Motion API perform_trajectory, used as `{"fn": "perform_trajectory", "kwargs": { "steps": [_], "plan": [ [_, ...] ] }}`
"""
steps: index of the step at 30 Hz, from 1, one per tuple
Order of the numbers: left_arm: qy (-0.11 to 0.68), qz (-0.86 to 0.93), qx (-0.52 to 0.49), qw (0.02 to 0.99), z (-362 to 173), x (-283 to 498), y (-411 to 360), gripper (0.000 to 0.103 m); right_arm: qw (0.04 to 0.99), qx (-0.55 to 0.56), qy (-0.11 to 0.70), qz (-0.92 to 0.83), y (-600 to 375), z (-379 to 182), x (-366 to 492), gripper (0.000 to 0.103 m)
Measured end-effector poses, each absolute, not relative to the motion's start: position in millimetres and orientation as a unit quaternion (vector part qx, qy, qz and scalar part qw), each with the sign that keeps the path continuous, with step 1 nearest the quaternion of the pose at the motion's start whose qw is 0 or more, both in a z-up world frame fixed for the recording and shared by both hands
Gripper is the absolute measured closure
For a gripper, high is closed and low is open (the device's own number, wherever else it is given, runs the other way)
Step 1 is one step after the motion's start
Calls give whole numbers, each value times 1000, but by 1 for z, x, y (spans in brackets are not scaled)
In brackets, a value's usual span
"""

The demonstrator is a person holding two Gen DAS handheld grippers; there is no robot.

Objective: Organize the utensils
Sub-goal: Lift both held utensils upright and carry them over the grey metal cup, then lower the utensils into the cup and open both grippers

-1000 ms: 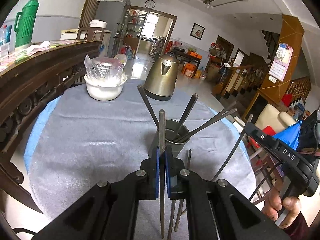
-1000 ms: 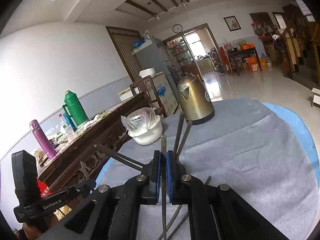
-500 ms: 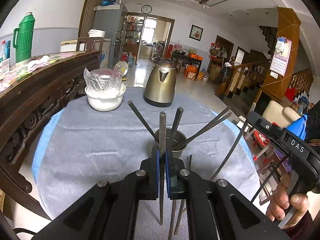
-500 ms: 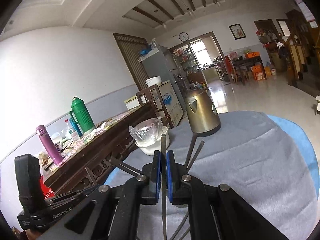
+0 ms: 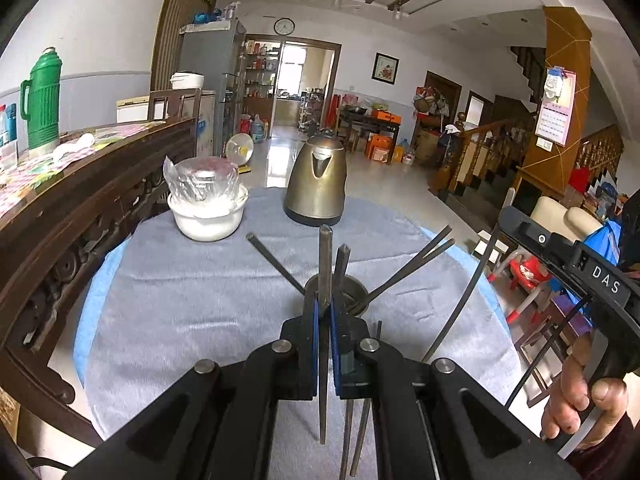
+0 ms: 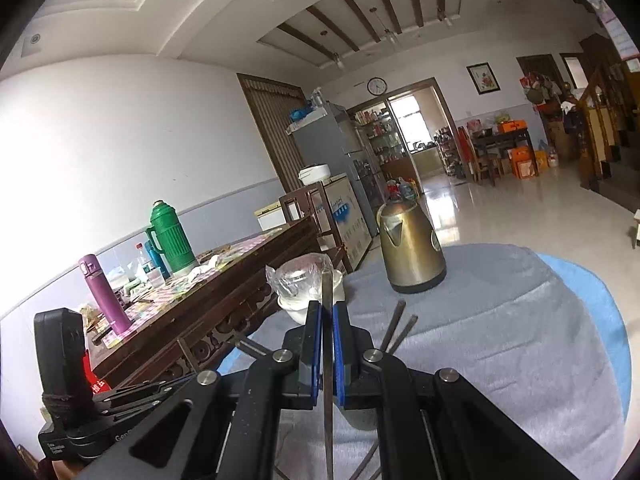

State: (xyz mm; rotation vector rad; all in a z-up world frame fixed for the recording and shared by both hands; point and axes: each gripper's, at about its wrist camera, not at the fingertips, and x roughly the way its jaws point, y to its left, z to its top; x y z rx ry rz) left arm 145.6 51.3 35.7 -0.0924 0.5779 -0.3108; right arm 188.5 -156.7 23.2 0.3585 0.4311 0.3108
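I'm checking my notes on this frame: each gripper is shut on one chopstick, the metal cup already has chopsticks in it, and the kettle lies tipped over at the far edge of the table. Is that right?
Not quite. The kettle stands upright on its base, as the left wrist view shows. The rest holds: the left gripper and right gripper are each shut on one chopstick, and the metal cup holds several.

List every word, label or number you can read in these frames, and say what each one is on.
"DAS": right gripper, on its black body.
"Gen", then cut off: left gripper, on its body.
Wall calendar: print too small to read.
Clock: numerals too small.
Chest freezer: blue marking blurred, unreadable.
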Motion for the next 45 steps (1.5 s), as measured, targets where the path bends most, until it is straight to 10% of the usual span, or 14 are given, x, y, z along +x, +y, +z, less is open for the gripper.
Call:
{"fn": "perform_trajectory", "kwargs": {
  "steps": [30,45],
  "plan": [
    [164,-160,-36,973,156,209,63,97,974,121,150,119,-138,82,257,97],
    [215,-174,-81,958,93,277,38,97,968,128,196,86,-124,30,282,97]
  ]
}}
